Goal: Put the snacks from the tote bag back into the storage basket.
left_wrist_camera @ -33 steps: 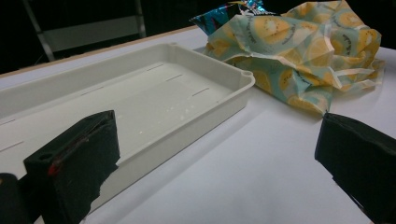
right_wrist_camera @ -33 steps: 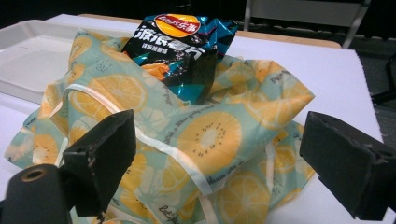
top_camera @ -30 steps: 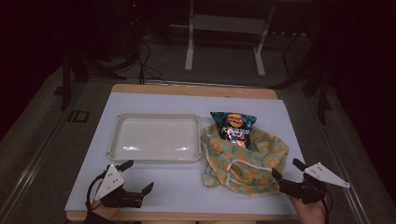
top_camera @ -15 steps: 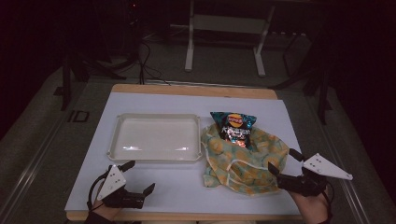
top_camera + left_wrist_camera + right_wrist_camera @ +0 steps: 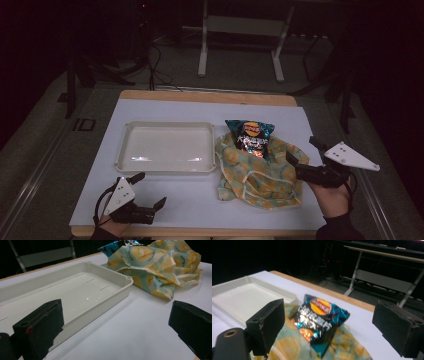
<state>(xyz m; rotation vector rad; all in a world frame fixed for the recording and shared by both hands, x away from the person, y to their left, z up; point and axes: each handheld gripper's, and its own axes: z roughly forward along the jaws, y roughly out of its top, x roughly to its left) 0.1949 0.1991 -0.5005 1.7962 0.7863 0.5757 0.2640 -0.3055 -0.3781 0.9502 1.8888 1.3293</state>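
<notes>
A dark blue chip bag [image 5: 250,136] lies on a crumpled lemon-print cloth bag [image 5: 260,177] at the right of the white table. My right gripper [image 5: 304,150] hovers open at the cloth's right edge, its jaws pointing at the chip bag [image 5: 319,315], which sits between them farther off. The cloth bag [image 5: 287,347] spreads beneath it. My left gripper [image 5: 148,190] rests open near the front left edge, nothing between its jaws. It looks across the cream tray [image 5: 75,290] toward the cloth bag [image 5: 155,267].
The empty cream tray [image 5: 167,123] sits left of centre, touching the cloth's left edge. Bare white table [image 5: 200,200] lies in front of the tray. Beyond the far wooden edge are a dark floor, cables and a white desk frame [image 5: 240,25].
My right gripper has lifted and moved forward along the cloth's right side toward the chip bag. The left gripper has hardly shifted.
</notes>
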